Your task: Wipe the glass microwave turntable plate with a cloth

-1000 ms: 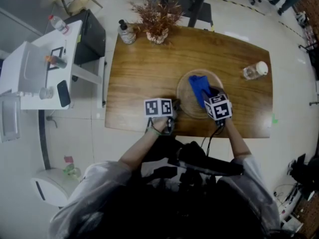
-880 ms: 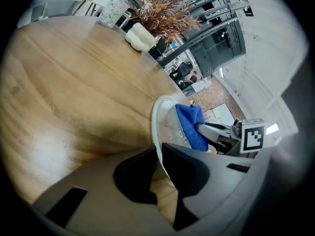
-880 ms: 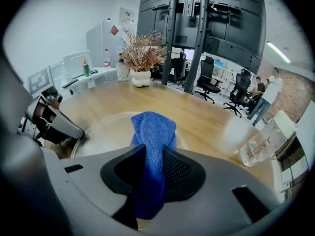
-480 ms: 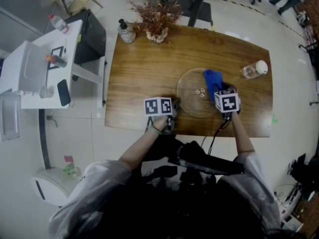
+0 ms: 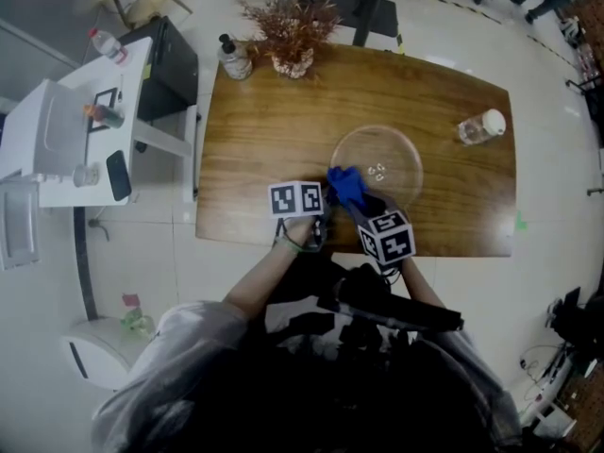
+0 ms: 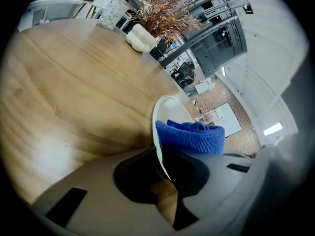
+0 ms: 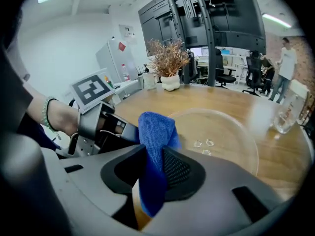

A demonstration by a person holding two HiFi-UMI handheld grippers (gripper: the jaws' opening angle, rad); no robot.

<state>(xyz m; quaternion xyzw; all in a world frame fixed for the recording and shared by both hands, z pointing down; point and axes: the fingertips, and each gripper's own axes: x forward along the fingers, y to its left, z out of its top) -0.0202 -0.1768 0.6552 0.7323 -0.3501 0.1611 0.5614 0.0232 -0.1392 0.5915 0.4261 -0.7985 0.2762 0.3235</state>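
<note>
Blue cloth (image 5: pixel 345 187) at the rim of the round clear glass plate (image 5: pixel 394 149)
My left tongs (image 6: pixel 160 154) pinch that rim; the plate lies flat by the tabletop's (image 5: pixel 264 121) front edge. Right tongs (image 7: pixel 152 181) pinch the cloth, lengthwise along them.

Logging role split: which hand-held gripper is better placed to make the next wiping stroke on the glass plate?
Right. The right hand-held gripper is shut on the blue cloth at the near rim of the glass plate. The left hand-held gripper clamps that rim, probably steadying it, and has no cloth.
</note>
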